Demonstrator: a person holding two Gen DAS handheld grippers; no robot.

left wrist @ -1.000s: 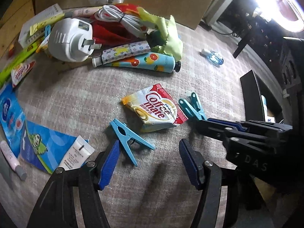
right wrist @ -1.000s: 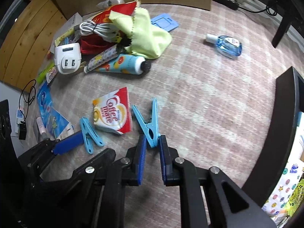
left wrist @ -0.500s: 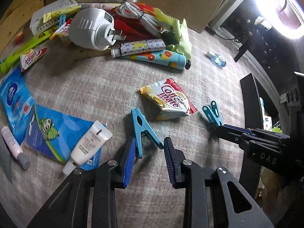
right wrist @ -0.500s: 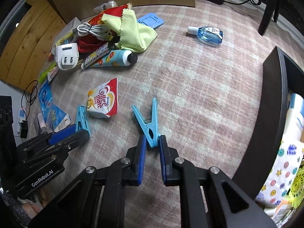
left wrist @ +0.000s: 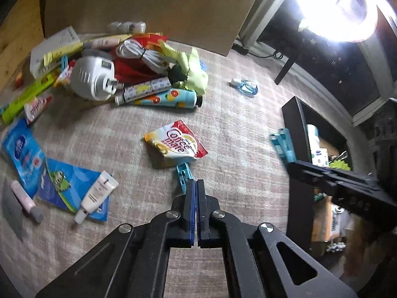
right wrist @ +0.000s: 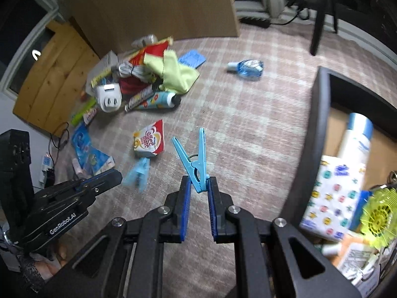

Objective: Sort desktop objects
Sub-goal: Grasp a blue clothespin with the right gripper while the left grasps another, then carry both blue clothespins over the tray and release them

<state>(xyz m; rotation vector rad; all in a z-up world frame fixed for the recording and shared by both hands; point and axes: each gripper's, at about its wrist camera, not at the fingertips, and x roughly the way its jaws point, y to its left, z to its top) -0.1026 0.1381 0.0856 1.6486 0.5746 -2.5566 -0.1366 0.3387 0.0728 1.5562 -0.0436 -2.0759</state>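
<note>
- Your left gripper [left wrist: 196, 186] is clamped on a blue clothespin [left wrist: 183, 176]; only its tip shows past the pads in the left view, while the right view shows it blurred, off the desk [right wrist: 248, 124].
- Your right gripper [right wrist: 199, 186] pinches a second blue clothespin [right wrist: 196, 157] by its tail, prongs spread away from you; the left view shows it just beside the black box [left wrist: 294, 124].
- The Coffee mate sachet [left wrist: 177, 145] lies just beyond the left clothespin.
- Farther off: a cluttered pile with a white plug [left wrist: 93, 79], and a blue bottle [right wrist: 247, 67] lying alone.
- Only the right view shows the box's contents.
</note>
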